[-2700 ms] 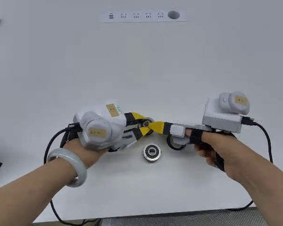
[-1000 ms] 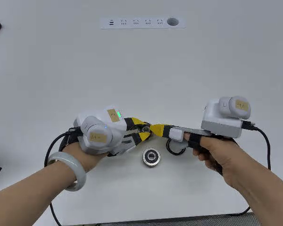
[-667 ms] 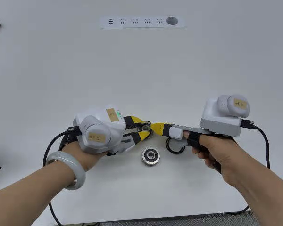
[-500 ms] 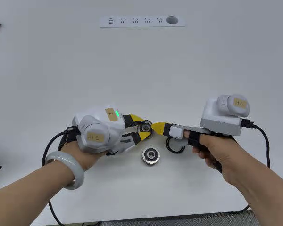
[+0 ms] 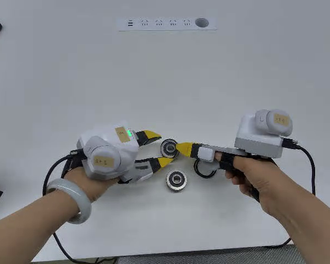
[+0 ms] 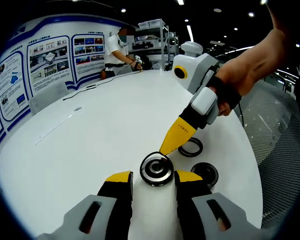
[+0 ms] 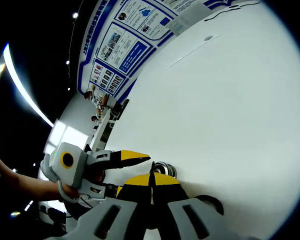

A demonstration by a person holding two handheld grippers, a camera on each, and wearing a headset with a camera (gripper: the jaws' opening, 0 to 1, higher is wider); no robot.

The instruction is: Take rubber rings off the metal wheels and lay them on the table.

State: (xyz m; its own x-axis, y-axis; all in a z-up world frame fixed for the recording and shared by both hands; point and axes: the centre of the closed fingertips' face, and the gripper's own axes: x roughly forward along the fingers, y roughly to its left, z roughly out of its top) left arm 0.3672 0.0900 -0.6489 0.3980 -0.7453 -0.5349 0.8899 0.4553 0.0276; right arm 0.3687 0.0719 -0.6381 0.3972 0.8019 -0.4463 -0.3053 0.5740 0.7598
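Note:
A metal wheel (image 5: 169, 147) with a black rubber ring on its rim stands tilted between the two grippers. My right gripper (image 5: 182, 148) is shut, and its yellow tips pinch the ring's edge at the wheel (image 6: 156, 170). The left gripper (image 5: 156, 147) is open, one jaw on each side of the wheel and apart from it. In the right gripper view the wheel (image 7: 164, 169) sits just past the shut tips (image 7: 151, 180). A second wheel (image 5: 176, 180) lies flat on the table. One loose rubber ring (image 5: 206, 170) lies under the right gripper, also visible as the ring (image 6: 190, 147).
The white table (image 5: 220, 82) stretches far ahead, with a power strip (image 5: 166, 23) set into it at the back. Black cables trail from both grippers toward the table's near edge. Shelves and a person stand beyond the far end of the table.
The left gripper has opened, let go of the wheel and drawn back a little to the left. The right gripper stays shut at the wheel's rim.

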